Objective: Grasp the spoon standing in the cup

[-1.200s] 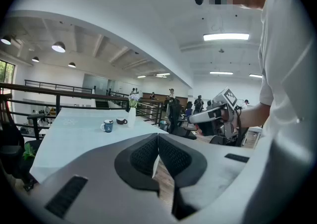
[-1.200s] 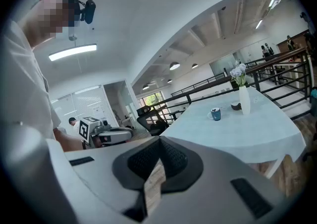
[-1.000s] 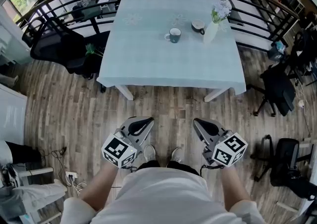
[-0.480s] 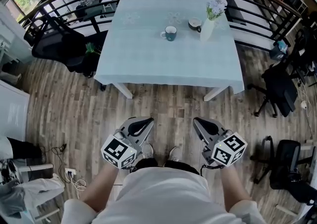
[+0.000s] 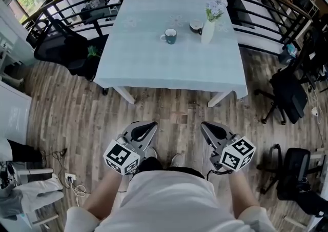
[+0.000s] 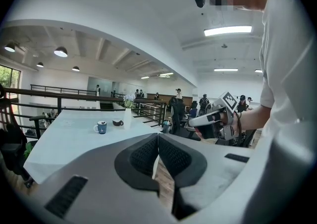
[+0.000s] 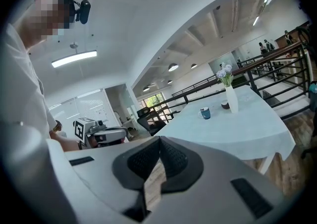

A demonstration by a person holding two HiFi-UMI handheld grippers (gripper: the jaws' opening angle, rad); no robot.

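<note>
Head view: the cup [image 5: 169, 36] stands on the far half of the pale worktop [image 5: 169, 69], a little left of its middle line. A darker cup [image 5: 195, 25] and a white vase [image 5: 208, 31] stand just to its right. The spoon is too small for me to make out here. Going by the task it stands in the cup, so I expect its long axis to be roughly upright. My left tongs [image 5: 152, 123] and right tongs [image 5: 204, 124] are held close to my body over the wooden floor [image 5: 77, 108], both well short of the worktop's near edge. The cup lies far and ahead of both, slightly closer to the left tongs' line, so I judge that one marginally nearer.

Left gripper view: the left tongs [image 6: 158, 141] are together with nothing between them. The cup [image 6: 101, 127] sits far off, up and to the left of the tips.

Right gripper view: the right tongs [image 7: 159, 144] are also together and empty. The cup [image 7: 205, 113] lies far off to the upper right, with the vase [image 7: 231, 98] beyond it.
</note>
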